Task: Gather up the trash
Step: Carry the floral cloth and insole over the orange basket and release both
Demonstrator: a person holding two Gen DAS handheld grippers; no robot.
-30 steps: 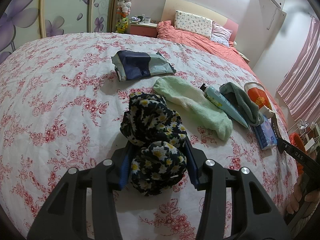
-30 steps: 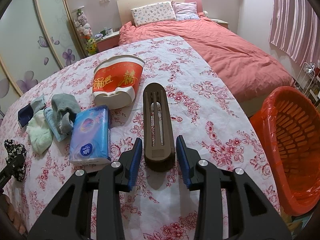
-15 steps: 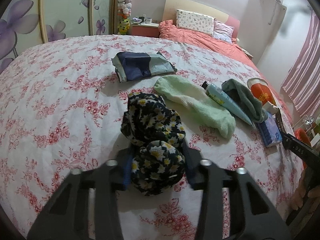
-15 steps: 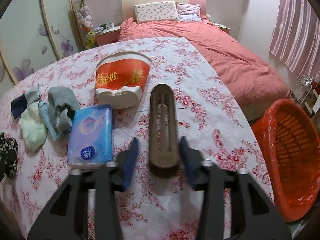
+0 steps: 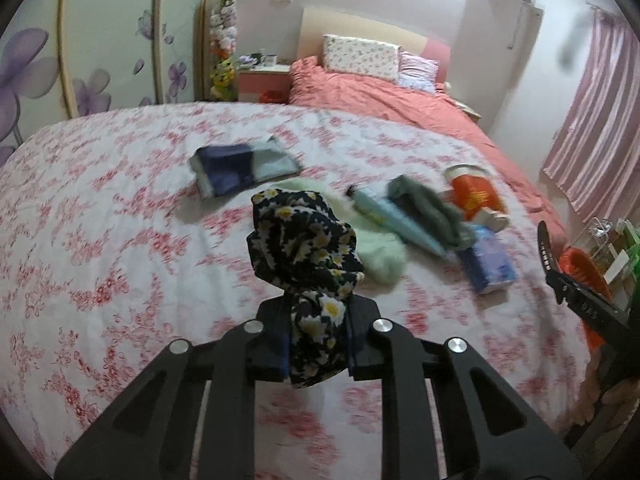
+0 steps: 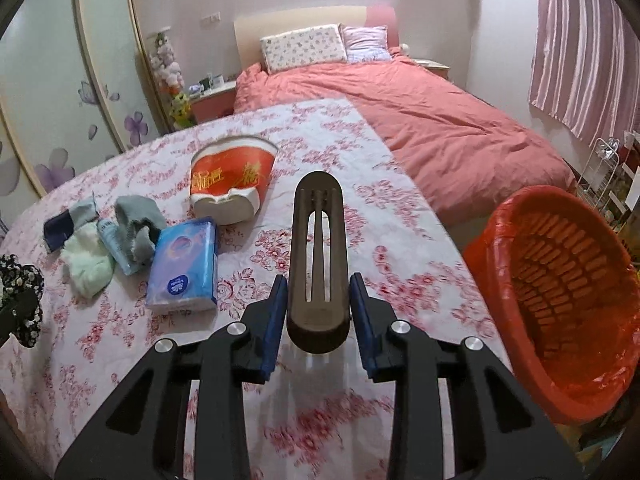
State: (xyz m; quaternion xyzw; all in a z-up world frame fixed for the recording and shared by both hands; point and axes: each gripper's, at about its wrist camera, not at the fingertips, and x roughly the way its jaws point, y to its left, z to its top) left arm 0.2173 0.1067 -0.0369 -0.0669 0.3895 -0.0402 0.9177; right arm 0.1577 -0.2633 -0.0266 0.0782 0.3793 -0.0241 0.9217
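You have just closed your left gripper (image 5: 318,346) on the black daisy-print cloth bundle (image 5: 304,248), your right gripper (image 6: 319,312) clamps the brown slotted plastic case (image 6: 318,256), so next carry both to the red-lined orange basket (image 6: 560,280).

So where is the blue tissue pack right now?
In the right wrist view the tissue pack lies on the floral bedspread, left of the held brown case, just below the red paper cup.
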